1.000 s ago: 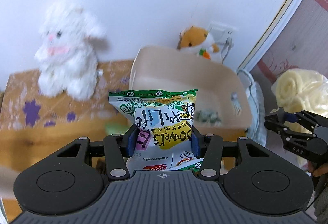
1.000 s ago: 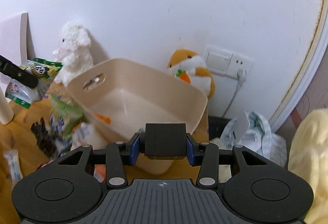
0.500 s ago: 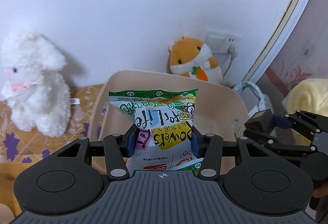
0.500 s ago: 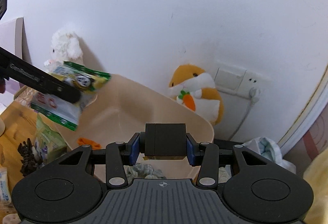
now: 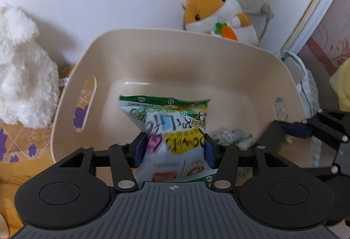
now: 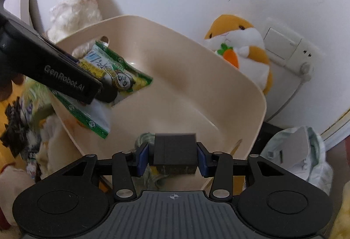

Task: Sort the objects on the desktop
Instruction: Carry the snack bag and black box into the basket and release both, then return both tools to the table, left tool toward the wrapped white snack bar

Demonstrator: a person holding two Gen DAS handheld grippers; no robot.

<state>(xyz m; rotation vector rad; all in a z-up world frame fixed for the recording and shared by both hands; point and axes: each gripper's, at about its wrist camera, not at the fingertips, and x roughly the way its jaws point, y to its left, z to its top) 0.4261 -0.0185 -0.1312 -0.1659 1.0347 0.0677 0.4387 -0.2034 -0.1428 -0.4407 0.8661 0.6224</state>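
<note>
Blur smears most print on the green-and-white snack bag (image 5: 169,127), over the beige bin (image 5: 175,42) between the opening, released left gripper (image 5: 172,152) marked "GenRobot.AI", while the right gripper (image 6: 172,159) likewise spreads, its pads clear of the black box (image 6: 174,151), bottom hidden.

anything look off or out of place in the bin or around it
Nothing spilled or damaged. Both tools' jaws are opening over the beige bin: the left tool around a snack bag, the right tool around a black box.
</note>
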